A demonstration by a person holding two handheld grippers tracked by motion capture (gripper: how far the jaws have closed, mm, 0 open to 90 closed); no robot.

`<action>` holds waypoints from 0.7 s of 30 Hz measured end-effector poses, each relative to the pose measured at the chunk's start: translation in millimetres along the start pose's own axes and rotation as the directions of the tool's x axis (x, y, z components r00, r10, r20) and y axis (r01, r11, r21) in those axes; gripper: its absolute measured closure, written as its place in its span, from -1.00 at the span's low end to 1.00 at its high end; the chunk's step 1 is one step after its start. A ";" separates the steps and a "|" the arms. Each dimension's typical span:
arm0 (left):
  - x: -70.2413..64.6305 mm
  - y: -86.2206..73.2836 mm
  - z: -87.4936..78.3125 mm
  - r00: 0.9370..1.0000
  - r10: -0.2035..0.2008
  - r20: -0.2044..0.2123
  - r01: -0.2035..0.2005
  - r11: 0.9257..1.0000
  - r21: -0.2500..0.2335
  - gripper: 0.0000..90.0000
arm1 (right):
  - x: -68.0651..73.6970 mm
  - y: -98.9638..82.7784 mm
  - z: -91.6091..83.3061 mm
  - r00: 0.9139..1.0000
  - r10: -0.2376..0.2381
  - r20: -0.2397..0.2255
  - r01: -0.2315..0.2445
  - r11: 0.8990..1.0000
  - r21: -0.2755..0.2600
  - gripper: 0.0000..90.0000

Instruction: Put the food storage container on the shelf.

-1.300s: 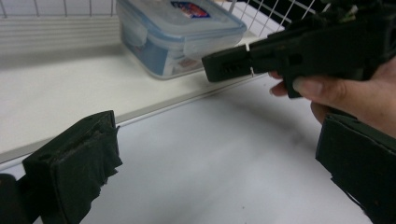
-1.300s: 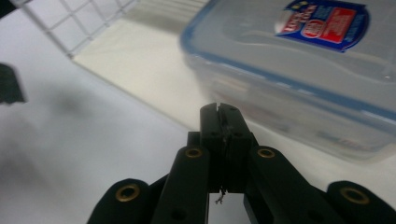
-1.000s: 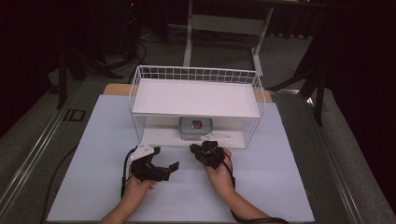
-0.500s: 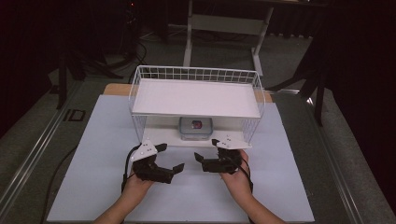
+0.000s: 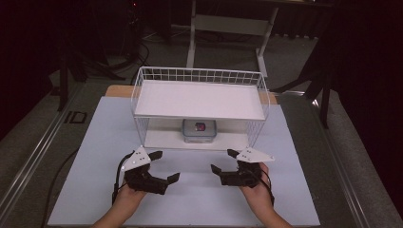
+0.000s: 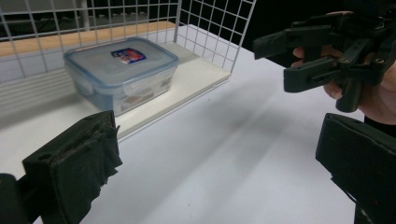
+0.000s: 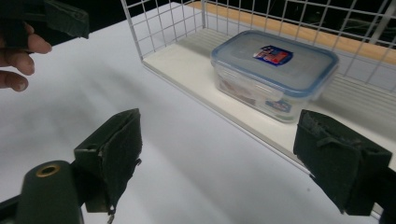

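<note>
A clear plastic container with a blue-rimmed lid (image 5: 199, 129) sits on the lower shelf of a white wire rack (image 5: 199, 99). The container (image 6: 121, 70) lies ahead and to the left in the left gripper view, and ahead and slightly right (image 7: 273, 70) in the right gripper view. My left gripper (image 5: 166, 166) rests low over the table in front of the rack's left half, jaws wide open and holding nothing. My right gripper (image 5: 222, 161) faces it from the right, open too. The left gripper (image 6: 215, 163) and right gripper (image 7: 226, 158) each stand a short way from the shelf edge.
The rack stands on a white sheet (image 5: 95, 142) covering the table, with a bare upper shelf (image 5: 199, 95). The right gripper (image 6: 327, 51) and its hand show at the upper right of the left gripper view. Dark floor, cables and stand legs (image 5: 228, 28) lie beyond the table.
My right gripper has drawn back from the rack front toward the person and shifted right. The left gripper has barely moved. Both stay open.
</note>
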State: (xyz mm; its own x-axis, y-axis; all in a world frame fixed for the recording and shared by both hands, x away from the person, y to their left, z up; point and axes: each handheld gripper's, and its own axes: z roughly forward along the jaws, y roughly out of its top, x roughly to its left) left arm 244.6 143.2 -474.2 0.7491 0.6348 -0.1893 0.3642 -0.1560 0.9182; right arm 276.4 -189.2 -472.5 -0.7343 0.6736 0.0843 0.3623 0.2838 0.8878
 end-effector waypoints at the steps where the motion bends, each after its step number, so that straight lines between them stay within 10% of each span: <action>1: -0.1 -2.0 -4.0 1.000 -0.004 0.000 0.004 1.000 0.000 -0.99 | -1.1 -1.4 -2.6 1.000 0.000 0.005 0.000 1.000 -0.002 -0.66; 21: 13.2 -33.0 -31.0 0.996 -0.045 -0.072 0.047 0.999 0.027 -0.99 | -25.7 -32.4 -46.8 0.999 0.021 0.043 -0.023 0.999 0.029 -0.66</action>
State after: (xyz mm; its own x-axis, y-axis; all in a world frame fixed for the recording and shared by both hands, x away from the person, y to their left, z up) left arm 225.4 180.2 -496.3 0.6902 0.6942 -0.2043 0.4133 -0.1465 0.8987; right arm 256.7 -247.7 -482.2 -0.7013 0.7079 0.0838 0.3952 0.2882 0.8722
